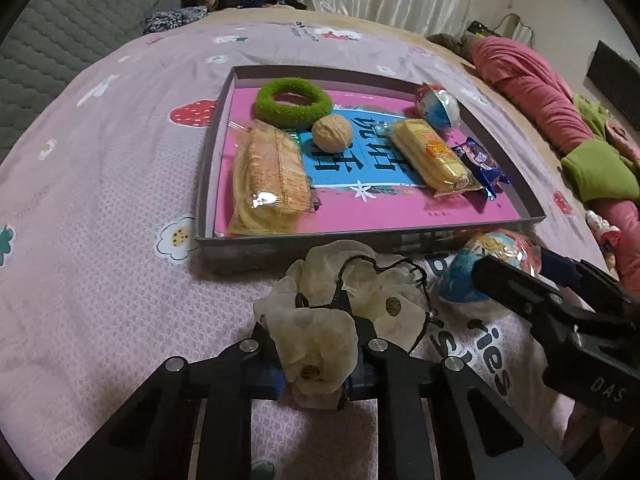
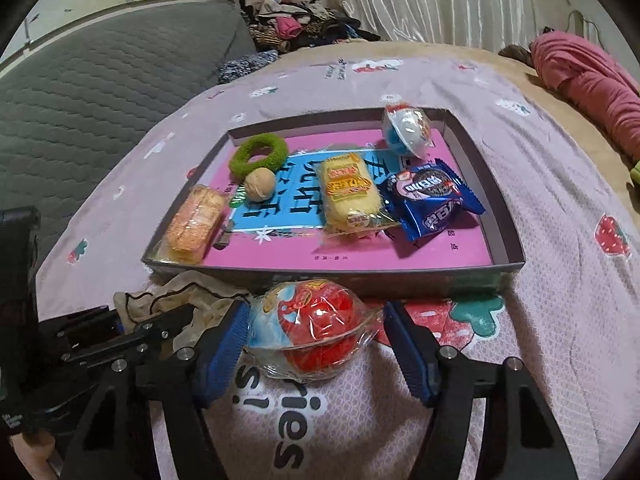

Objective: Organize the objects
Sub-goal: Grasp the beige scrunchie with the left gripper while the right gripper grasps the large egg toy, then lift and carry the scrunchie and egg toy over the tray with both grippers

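1. The left gripper [image 1: 316,364] is squeezed shut on a cream-white scrunchie [image 1: 340,320] with a thin dark cord. The scrunchie lies on the pink bedspread [image 1: 120,220], just in front of the near wall of the tray [image 1: 280,242].
2. The right gripper [image 2: 316,344] is partly open. A wrapped toy egg [image 2: 316,328], red and blue, lies between its blue pads [image 2: 222,354]. One pad is at the wrapper's edge; the other stands a little way off. I cannot tell if they press it.
3. This egg also lies on the bedspread, close to the tray's near wall, beside the scrunchie.
4. Inside the tray, at the far left corner, is a fuzzy green ring [image 1: 294,98]. A walnut [image 1: 332,134] sits just next to it.
5. A pack of crackers [image 1: 270,180] lies along the left side.
6. A yellow cake pack [image 1: 434,156] lies right of the middle, with a blue cookie pack [image 2: 430,200] beside it.
7. Another wrapped toy egg [image 2: 408,130] sits at the far right corner.
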